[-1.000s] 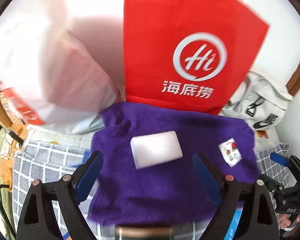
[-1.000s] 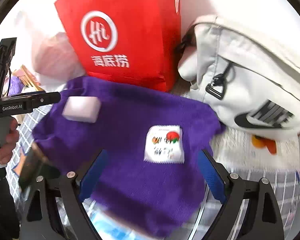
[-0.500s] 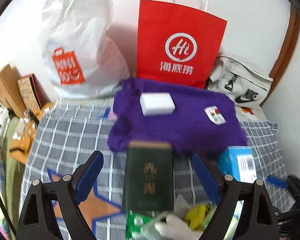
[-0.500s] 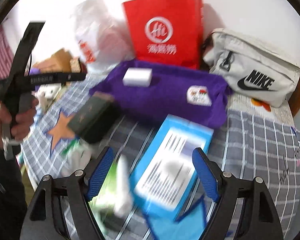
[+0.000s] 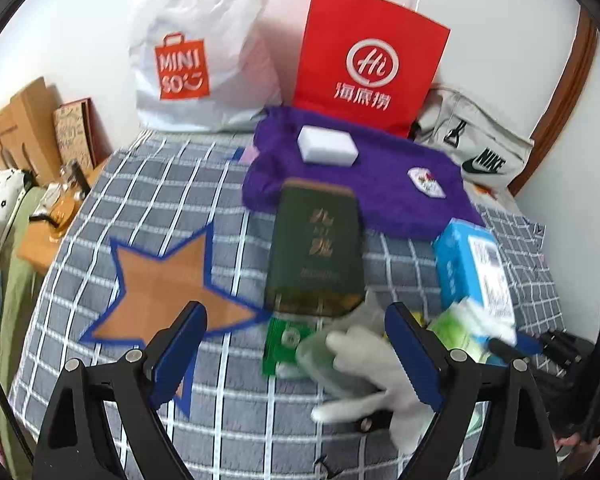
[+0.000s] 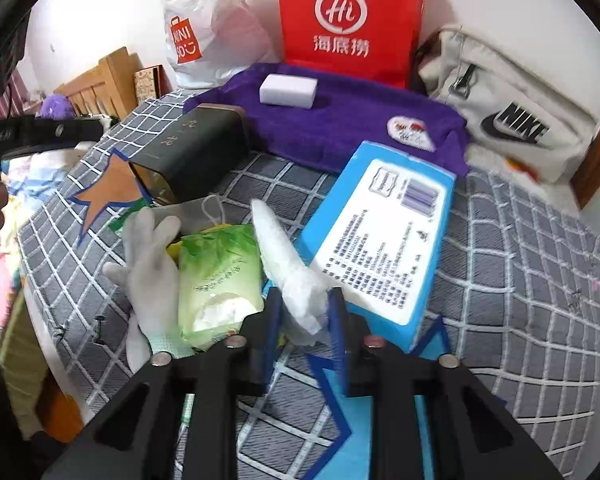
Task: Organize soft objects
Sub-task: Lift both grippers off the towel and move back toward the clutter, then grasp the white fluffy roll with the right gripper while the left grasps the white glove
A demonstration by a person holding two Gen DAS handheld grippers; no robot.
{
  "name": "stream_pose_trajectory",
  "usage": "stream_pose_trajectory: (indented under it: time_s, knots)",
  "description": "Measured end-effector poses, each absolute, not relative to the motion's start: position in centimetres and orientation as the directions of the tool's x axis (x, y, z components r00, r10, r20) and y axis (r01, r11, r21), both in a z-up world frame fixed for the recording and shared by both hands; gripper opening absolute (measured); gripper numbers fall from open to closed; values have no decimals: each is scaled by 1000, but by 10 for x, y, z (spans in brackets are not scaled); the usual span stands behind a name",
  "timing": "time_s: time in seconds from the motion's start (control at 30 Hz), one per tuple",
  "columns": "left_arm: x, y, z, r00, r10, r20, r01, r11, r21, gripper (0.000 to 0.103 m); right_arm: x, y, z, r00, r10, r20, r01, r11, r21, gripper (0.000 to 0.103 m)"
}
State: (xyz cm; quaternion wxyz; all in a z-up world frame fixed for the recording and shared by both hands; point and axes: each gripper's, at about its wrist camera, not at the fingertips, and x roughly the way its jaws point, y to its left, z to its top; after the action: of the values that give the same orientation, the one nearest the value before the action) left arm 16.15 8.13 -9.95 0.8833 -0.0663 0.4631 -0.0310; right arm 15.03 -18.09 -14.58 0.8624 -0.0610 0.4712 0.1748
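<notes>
A purple towel lies at the back of the checked bed, with a white sponge and a small sachet on it. My right gripper is shut on a crumpled clear plastic bag, beside a green tissue pack and a white glove. My left gripper is open and empty above the glove and a green sachet. The towel and sponge also show in the right wrist view.
A dark green box and a blue tissue box lie mid-bed. A red paper bag, white Miniso bag and grey Nike bag stand at the wall. An orange star patch marks the cover.
Both grippers pulled back from the towel toward the near side of the bed. The right gripper, open before, has shut on the plastic bag.
</notes>
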Motion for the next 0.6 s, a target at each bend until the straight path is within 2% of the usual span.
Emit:
stream_pose_trajectory:
  time_s: [0.2, 0.43, 0.6]
  knots:
    - [141, 73, -115, 534, -114, -838, -3, 991, -137, 90, 125, -201, -127, 542, 292, -788, -333, 935, 118, 21]
    - [125, 39, -132, 500, -171, -849, 59, 985, -164, 91, 88, -224, -122, 565, 316, -762, -320, 935, 151, 21]
    - [122, 12, -147, 464, -229, -855, 105, 973, -204, 91, 71, -236, -138, 539, 316, -781, -313, 936, 162, 21]
